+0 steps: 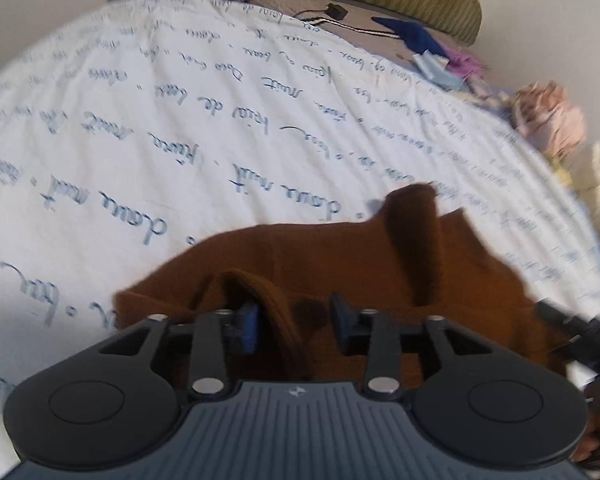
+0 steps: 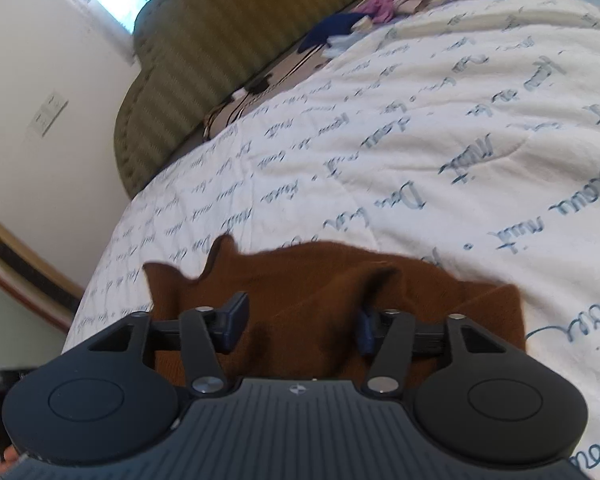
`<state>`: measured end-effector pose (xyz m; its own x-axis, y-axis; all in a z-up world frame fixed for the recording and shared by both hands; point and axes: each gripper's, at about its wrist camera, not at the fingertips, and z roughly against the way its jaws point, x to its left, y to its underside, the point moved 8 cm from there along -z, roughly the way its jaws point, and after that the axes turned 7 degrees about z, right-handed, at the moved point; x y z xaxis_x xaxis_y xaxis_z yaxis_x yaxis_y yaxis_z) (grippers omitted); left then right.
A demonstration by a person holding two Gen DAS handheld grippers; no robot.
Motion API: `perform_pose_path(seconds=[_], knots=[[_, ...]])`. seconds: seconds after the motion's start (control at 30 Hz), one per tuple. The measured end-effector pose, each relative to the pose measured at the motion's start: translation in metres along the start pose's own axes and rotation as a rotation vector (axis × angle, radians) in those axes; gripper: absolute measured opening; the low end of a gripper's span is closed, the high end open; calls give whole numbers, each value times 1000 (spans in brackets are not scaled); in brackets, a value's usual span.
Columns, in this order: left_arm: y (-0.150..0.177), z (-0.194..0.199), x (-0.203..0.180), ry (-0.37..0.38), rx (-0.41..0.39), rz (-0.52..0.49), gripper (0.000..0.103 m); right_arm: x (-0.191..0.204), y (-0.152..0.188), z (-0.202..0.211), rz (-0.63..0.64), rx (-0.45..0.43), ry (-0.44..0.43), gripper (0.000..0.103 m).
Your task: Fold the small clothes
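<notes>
The near part of the soft brown knit garment [image 1: 340,264] is hidden under both tools; the left hand-held gripper [image 1: 294,326] and right hand-held gripper [image 2: 298,326] stand released, loose folds between their fingers. It lies on the white bed cover with blue writing [image 1: 180,120], lying sideways, shape unclear. Far off, blurry small clothes [image 1: 452,60] and an olive striped headboard [image 2: 228,32].

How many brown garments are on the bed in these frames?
1: a brown garment lies on the white printed bedspread, just ahead of both open grippers. Other colours of clothing sit heaped at the far edge; more brown could be hidden there.
</notes>
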<state>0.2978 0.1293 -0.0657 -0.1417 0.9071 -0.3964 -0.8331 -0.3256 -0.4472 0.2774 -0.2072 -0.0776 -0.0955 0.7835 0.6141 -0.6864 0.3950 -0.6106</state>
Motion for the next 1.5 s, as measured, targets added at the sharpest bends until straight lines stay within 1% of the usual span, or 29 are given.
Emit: perform_pose_path(seconds=[0.07,0.1,0.17,0.27,0.33,0.4,0.47,0.53,0.57,0.63,0.67,0.7,0.77,0.83,0.87,0.9,0.93,0.97,1.03,1.07,1.1,1.13,1.17,1.2,1.27,1.4,1.5], knots=[[-5,1,2,90,26,87,54,4,1,-3,-14,24,-41,66],[-7,1,1,129,34,127,56,5,1,-4,-29,35,-62,67],[-12,1,4,205,47,219,56,6,-2,-7,-78,48,-109,70],[-19,-2,11,277,62,335,56,4,-8,-11,-183,58,-188,75],[-22,-6,18,312,69,413,56,1,-13,-15,-281,65,-248,76],[-23,-10,25,321,66,462,56,-5,-17,-18,-381,61,-303,78],[-24,-13,32,307,48,493,56,-11,-23,-19,-453,41,-338,78],[-26,-12,40,297,1,533,56,-15,-27,-19,-508,2,-365,79],[-28,-10,46,289,-29,553,56,-19,-29,-19,-541,-26,-382,82],[-33,-6,55,271,-65,567,56,-30,-30,-19,-616,-79,-391,85],[-33,-4,56,261,-72,560,56,-35,-30,-19,-640,-97,-381,85],[-34,-1,57,252,-80,543,56,-37,-29,-18,-637,-102,-370,85],[-34,9,55,222,-108,481,56,-31,-28,-15,-567,-98,-338,85],[-32,20,45,185,-137,390,57,-16,-28,-10,-443,-91,-312,86],[-30,23,38,176,-146,334,63,-6,-27,-7,-375,-87,-305,88],[-26,25,29,161,-149,270,67,1,-25,-5,-314,-77,-303,89],[-22,25,21,136,-150,207,70,10,-21,-5,-256,-54,-296,91],[-15,24,13,97,-151,140,70,13,-17,-8,-211,-27,-277,91],[-3,20,2,27,-154,24,70,14,-9,-15,-146,23,-187,90],[3,16,-3,-21,-157,-37,70,12,-6,-18,-123,41,-127,87],[10,14,-3,-60,-164,-72,70,11,-4,-19,-94,45,-76,85],[16,13,-1,-90,-175,-94,70,13,-2,-17,-57,44,-41,86],[21,12,-2,-119,-190,-113,70,18,-1,-13,-11,37,-14,90],[26,12,-2,-139,-199,-127,70,26,1,-8,44,26,8,91],[35,12,-1,-178,-214,-149,70,42,6,2,155,1,33,95],[46,18,-1,-226,-249,-178,70,59,22,14,310,8,102,97],[55,20,2,-249,-263,-190,70,65,39,21,444,7,181,101]])
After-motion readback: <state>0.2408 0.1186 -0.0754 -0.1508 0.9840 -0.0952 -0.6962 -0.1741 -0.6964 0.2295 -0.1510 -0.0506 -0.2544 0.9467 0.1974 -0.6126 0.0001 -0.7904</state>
